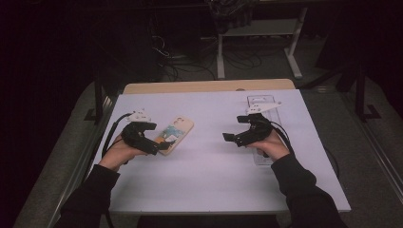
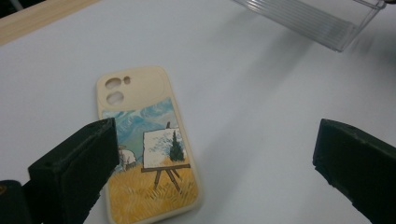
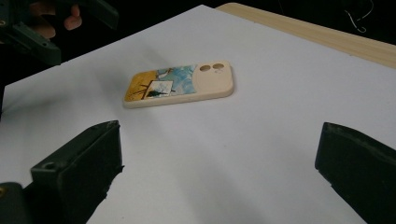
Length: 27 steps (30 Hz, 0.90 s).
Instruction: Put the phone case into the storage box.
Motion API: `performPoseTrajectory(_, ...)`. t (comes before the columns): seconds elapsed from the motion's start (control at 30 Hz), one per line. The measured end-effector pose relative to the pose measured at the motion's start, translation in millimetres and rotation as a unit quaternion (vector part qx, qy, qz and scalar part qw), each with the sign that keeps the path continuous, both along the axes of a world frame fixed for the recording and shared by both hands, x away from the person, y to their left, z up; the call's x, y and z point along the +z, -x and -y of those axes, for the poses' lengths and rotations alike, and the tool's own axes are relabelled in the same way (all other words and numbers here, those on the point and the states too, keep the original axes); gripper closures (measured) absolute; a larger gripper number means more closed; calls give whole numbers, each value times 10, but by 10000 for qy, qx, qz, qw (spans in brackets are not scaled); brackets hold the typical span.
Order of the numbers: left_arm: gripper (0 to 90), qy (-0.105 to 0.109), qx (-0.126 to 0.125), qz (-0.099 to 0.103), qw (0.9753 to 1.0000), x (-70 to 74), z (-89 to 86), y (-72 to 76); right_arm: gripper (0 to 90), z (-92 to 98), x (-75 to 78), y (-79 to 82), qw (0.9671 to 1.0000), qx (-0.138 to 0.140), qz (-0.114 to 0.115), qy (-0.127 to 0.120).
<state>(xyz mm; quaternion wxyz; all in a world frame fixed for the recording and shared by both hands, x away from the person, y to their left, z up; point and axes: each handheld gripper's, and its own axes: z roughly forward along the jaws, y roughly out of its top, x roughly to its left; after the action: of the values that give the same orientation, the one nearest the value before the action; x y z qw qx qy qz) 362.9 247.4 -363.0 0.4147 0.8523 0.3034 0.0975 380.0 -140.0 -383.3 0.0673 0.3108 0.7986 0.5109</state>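
Lying flat just beyond left hand-held gripper [image 1: 164, 145]: phone case [image 1: 177, 133].

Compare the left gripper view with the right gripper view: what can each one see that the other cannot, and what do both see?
Left gripper view alone: the clear plastic box at the top right, beyond its open jaws.

Right gripper view alone: the left gripper at the top left, with fingers of the hand behind it.

Both: the phone case with the painted easel picture, lying flat on the white table cover, and the wooden table edge behind.
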Motion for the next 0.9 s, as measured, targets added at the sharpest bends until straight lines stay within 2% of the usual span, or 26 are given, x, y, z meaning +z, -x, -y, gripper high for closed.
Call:
performPoseTrajectory(0.03,0,62,54,-35,10000,3,11,0,0,0,0,0,10000,6,-11,1)
performPoseTrajectory(0.07,0,32,19,26,10000,11,11,-21,0,-1,1,0,10000,5,-17,0)
performPoseTrajectory(0.4,0,121,112,-1,9999,79,66,-174,0,4,0,-2,10000,-6,-25,-24)
performPoseTrajectory(0.5,0,90,129,81,9998,107,73,-232,0,5,0,-3,10000,-6,-29,-31)
performPoseTrajectory(0.63,0,159,217,121,9996,138,83,-302,0,5,0,-3,10000,-9,-50,-28)
performPoseTrajectory(0.9,0,210,433,151,9987,111,92,-413,0,2,-1,-5,10000,-2,-42,-19)
